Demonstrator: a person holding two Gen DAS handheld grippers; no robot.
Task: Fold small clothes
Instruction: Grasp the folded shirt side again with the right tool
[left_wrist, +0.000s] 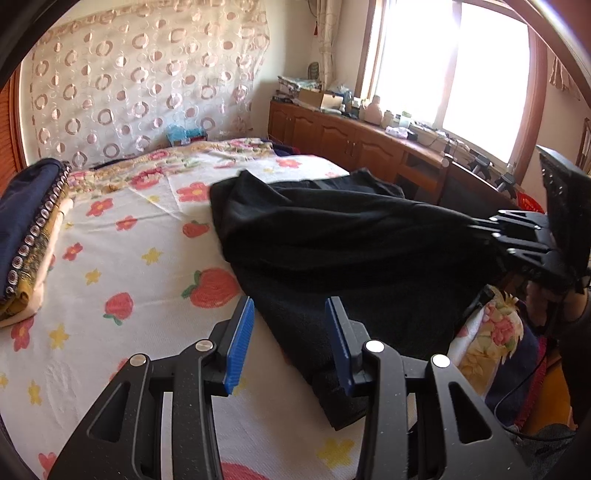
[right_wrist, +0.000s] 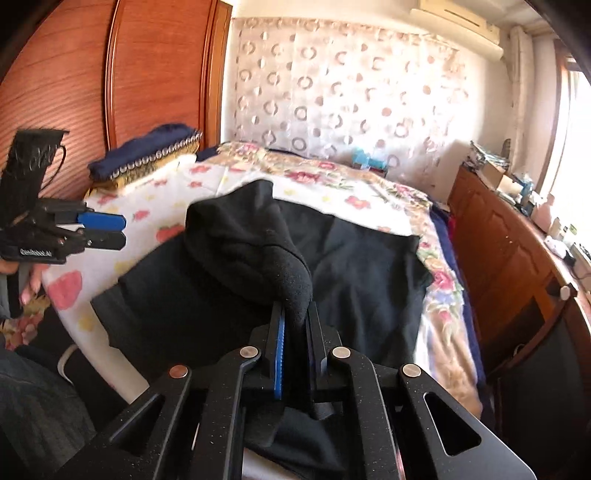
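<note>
Right gripper (right_wrist: 295, 325): we see its fingers pinching a bunched fold of the black garment (right_wrist: 351, 266), lifted above the rest | left gripper (left_wrist: 291, 343): fingers spread, holding nothing, at the garment's near edge | garment: spread on our flowered bed sheet (left_wrist: 110, 266) | folded clothes pile (left_wrist: 29, 240): far corner, apart.

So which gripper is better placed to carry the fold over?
Right. The right gripper is shut on the black garment, with a bunch already lifted off the bed. The left gripper is open, holding nothing, near the garment's edge.
</note>
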